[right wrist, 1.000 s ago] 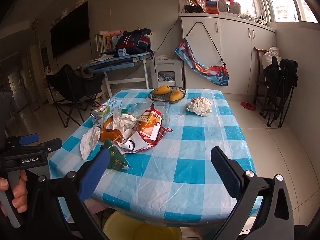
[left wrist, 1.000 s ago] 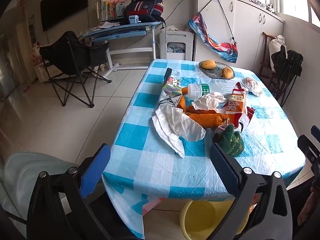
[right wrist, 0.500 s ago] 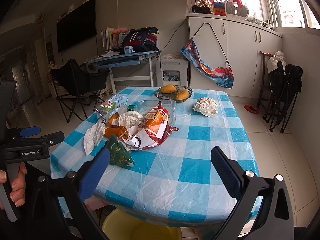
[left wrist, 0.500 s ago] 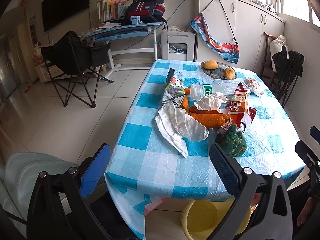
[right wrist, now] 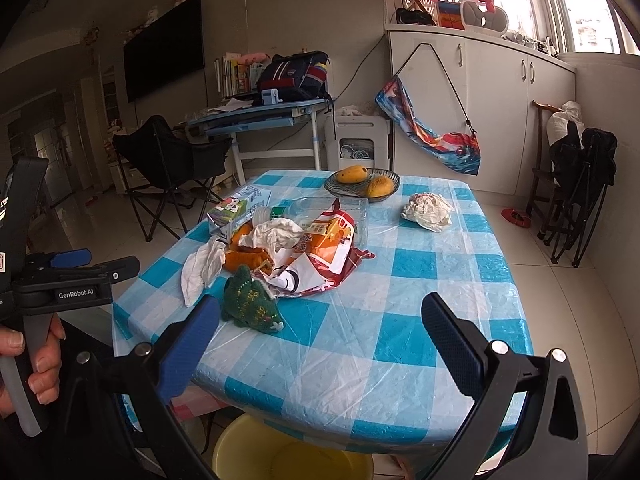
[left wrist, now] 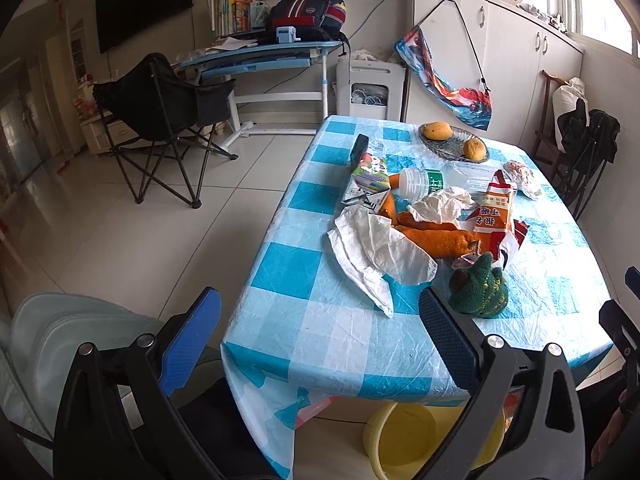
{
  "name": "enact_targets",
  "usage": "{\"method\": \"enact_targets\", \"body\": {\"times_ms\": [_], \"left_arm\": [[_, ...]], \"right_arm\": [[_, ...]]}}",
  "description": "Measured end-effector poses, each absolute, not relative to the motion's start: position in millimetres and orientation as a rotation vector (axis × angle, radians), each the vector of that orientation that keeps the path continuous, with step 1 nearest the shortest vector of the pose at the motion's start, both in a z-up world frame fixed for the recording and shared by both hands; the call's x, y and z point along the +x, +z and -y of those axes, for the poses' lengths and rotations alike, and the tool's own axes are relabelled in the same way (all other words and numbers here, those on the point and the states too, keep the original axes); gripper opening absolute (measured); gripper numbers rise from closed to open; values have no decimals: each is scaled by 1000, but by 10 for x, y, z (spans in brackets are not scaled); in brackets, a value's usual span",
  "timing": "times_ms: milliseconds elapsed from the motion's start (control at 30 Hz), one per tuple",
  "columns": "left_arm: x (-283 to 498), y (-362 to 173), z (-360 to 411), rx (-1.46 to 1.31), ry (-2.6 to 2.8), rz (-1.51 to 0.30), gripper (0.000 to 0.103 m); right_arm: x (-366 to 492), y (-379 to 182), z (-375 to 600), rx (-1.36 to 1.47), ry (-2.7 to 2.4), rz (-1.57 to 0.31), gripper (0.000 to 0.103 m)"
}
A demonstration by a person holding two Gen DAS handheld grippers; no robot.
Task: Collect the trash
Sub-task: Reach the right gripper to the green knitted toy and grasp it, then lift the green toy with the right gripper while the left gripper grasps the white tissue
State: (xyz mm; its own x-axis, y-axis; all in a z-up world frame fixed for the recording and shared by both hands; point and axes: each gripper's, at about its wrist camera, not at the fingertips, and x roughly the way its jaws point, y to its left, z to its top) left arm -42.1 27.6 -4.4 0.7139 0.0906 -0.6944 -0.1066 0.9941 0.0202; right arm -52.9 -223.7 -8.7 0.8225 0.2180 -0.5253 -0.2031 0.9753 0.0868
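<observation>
A heap of trash (right wrist: 280,248) is seen on a table covered by a blue-and-white checked cloth (right wrist: 400,280), toward its 9 o'clock side in the right wrist view. White crumpled tissues (left wrist: 376,248), a torn orange snack bag (left wrist: 494,216), a milk carton (left wrist: 368,180), a clear plastic bottle (left wrist: 424,182) and orange peel (left wrist: 436,240) are piled together. A green knitted toy (right wrist: 250,300) lies at 6 o'clock of the heap, touching it. One more crumpled wad (right wrist: 428,212) sits apart at 2 o'clock. A dish of fruit (right wrist: 362,182) stands at 12 o'clock. A yellow bucket (right wrist: 280,456) is partly seen beneath the table's near edge. The left gripper (left wrist: 316,336) and right gripper (right wrist: 316,332) are held before the table, jaws spread wide, nothing between them.
</observation>
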Motion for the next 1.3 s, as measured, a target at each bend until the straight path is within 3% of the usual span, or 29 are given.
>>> {"method": "enact_targets", "body": {"times_ms": [400,567,900,1300], "left_arm": [[-359,-106,-405,-80,91,-822,96],[-200,-204,-501,-143,80,-897,96],[406,-411,-475,-200,79,-989,96],[850,-678,-162,-165,54,-1032,95]], "right_arm": [[-454,-150,2009,-4,332,-628,96],[-199,-258,1922,21,383,-681,81],[261,-619,1801,104,435,-828,70],[330,-746,1688,101,534,-882,45]]}}
